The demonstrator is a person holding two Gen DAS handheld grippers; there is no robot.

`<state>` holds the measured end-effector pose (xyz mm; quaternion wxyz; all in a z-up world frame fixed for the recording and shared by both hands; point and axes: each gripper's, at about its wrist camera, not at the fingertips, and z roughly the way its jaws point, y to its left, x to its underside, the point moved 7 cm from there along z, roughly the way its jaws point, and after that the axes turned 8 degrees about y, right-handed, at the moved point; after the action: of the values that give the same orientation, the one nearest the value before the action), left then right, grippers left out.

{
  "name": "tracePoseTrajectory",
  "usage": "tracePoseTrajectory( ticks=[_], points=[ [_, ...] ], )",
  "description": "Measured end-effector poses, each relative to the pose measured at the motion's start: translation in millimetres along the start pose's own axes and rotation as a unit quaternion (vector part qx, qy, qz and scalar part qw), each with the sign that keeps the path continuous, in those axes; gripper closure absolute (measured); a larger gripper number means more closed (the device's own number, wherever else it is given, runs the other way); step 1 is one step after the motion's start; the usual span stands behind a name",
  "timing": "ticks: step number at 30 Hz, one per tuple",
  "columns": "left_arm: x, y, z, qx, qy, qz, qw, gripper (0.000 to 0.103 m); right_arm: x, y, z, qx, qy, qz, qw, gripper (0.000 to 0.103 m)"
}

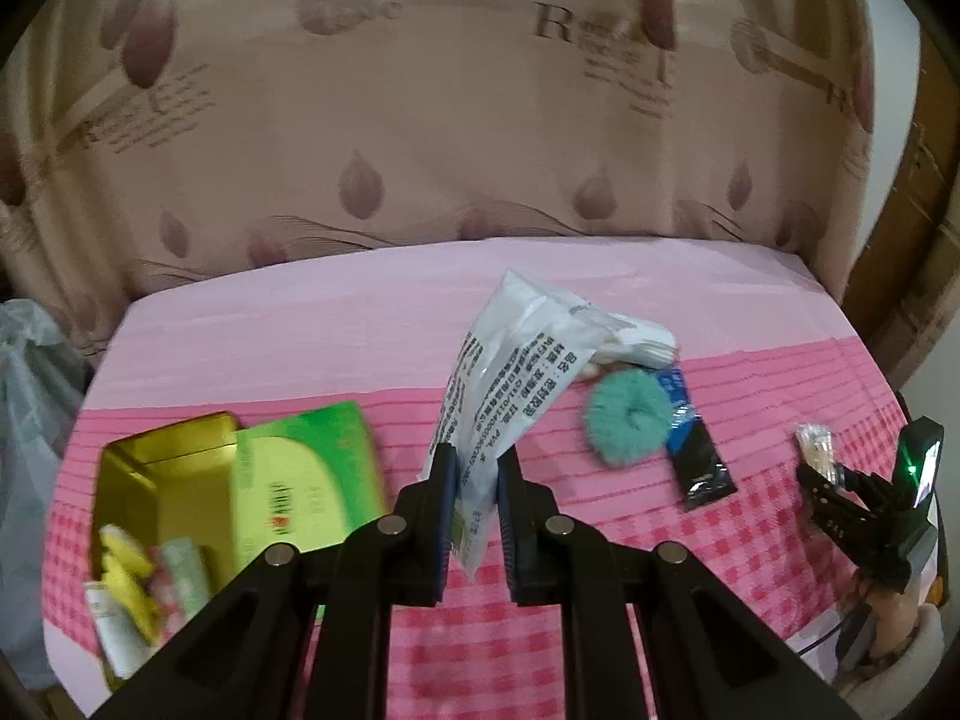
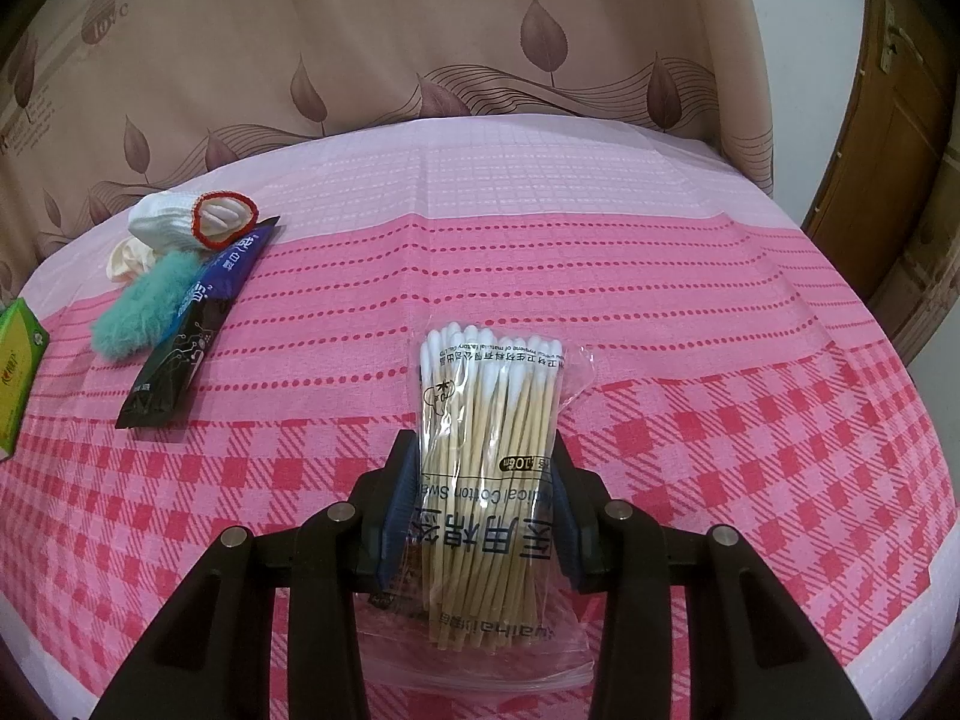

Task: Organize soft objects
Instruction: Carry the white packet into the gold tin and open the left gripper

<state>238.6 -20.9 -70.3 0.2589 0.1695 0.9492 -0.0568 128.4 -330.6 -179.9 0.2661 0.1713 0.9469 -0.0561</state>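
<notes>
On pink checked tablecloth (image 2: 720,420) | leaf-print curtain (image 2: 480,30) behind | wooden door (image 2: 888,150) right

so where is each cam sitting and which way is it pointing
Left wrist: sits on the left gripper, facing across the pink tablecloth toward the curtain; its fingers pinch a white printed bag, and the right gripper shows at far right.
Right wrist: sits on the right gripper, facing the same curtain; its fingers clamp a cotton swab pack.
Shared: teal scrunchie, black sachet, green box.
</notes>
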Motion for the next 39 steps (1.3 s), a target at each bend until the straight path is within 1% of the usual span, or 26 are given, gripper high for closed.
tracePoseTrajectory(
  ticks=[6, 10, 14, 19, 24, 32, 39],
  points=[
    [5, 56, -17, -0.041, -0.005, -0.029, 0.9987, 0.090, 0, 1, 0, 0.002, 0.000, -0.002, 1.000, 0.065],
    [9, 98, -22, -0.070, -0.004, -0.054, 0.9961, 0.090, 0, 1, 0, 0.003, 0.000, -0.004, 1.000, 0.065],
    [17, 143, -19, -0.100, 0.007, -0.087, 0.9911, 0.090, 0, 2, 0, 0.004, 0.000, -0.005, 1.000, 0.066],
    [33, 186, -4, -0.119, 0.029, -0.119, 0.9854, 0.090, 0, 1, 0, 0.006, 0.000, -0.007, 1.000, 0.066],
    [46, 205, 23, -0.138, 0.056, -0.135, 0.9795, 0.090, 0, 1, 0, 0.007, 0.000, -0.008, 1.000, 0.066],
    [56, 210, 53, -0.141, 0.083, -0.143, 0.9761, 0.090, 0, 1, 1, 0.008, 0.000, -0.010, 1.000, 0.065],
    [58, 207, 58, -0.139, 0.090, -0.144, 0.9756, 0.087, 0, 2, 1, 0.008, 0.000, -0.009, 1.000, 0.065]
  ],
)
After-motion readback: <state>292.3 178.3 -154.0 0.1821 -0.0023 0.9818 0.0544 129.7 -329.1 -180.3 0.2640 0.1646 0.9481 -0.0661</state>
